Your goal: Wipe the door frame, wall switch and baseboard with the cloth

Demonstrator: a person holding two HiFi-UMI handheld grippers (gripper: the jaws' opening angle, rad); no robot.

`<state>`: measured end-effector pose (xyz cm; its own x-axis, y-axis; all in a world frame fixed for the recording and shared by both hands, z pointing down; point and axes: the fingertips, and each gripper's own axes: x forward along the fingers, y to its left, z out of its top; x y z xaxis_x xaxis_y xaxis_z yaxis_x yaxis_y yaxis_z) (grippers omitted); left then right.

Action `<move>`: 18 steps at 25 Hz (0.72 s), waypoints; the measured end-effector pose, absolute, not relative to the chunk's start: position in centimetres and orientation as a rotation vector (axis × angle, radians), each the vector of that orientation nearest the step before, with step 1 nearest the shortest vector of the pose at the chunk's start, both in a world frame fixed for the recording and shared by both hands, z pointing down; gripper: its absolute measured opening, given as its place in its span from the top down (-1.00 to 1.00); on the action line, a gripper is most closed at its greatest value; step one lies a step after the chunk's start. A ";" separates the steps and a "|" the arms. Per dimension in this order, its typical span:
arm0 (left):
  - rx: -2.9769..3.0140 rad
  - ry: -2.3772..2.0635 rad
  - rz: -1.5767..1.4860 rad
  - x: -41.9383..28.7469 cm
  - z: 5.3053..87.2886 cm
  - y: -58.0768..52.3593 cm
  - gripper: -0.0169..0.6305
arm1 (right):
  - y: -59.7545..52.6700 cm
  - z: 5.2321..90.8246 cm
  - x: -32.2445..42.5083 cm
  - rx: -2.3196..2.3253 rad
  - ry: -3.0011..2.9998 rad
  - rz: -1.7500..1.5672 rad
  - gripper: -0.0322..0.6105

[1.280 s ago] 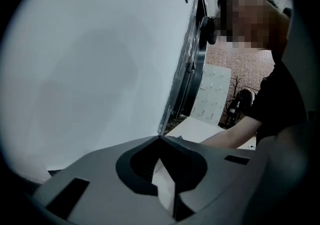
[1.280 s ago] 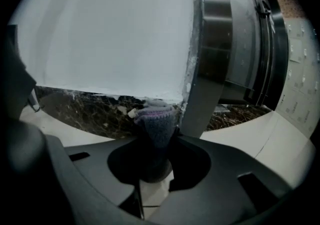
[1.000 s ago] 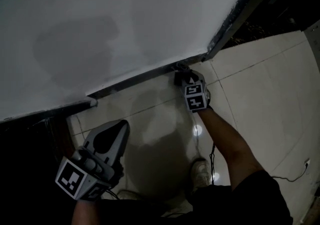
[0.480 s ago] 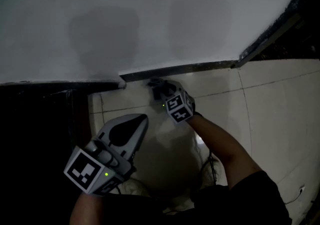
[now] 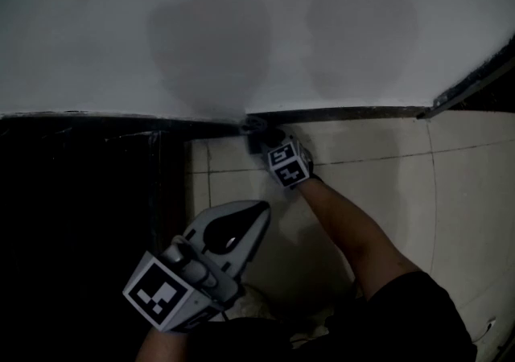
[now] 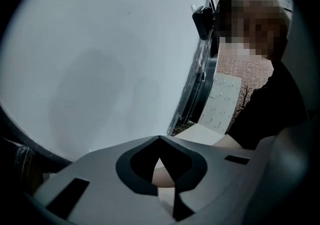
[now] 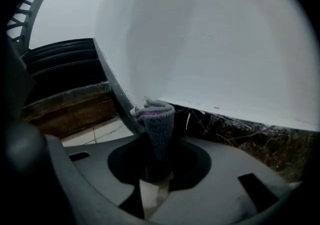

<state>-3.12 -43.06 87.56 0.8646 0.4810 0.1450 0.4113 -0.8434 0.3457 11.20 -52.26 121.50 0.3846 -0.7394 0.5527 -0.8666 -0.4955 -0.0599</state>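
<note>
Right tool (image 7: 158,166) pinches cloth (image 7: 158,124) at baseboard (image 7: 240,134); wall (image 7: 210,44) above.

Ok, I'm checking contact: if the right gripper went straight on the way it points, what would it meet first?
The dark baseboard at the corner of the white wall. The cloth in its jaws seems to touch it, though depth is unclear.

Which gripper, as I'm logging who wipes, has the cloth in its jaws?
The right gripper: its jaws pinch the cloth by the baseboard. The left gripper is shut on nothing.
</note>
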 end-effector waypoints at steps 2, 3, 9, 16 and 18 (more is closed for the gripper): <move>2.732 0.648 0.340 -3.7 87.4 -43.8 0.95 | -52.6 122.1 11.7 2.414 -1.402 0.777 0.61; 2.737 0.631 0.347 -4.0 87.4 -44.3 0.94 | -52.7 122.2 12.1 2.422 -1.389 0.776 0.61; 2.740 0.594 0.328 -4.0 87.5 -45.0 0.94 | -52.3 121.6 12.9 2.444 -1.395 0.697 0.61; 2.724 0.656 0.361 -2.3 87.8 -42.6 0.94 | -48.9 121.0 14.3 2.454 -1.391 0.662 0.61; 2.722 0.673 0.356 -2.0 87.6 -42.0 0.94 | -47.7 120.7 14.9 2.456 -1.378 0.653 0.61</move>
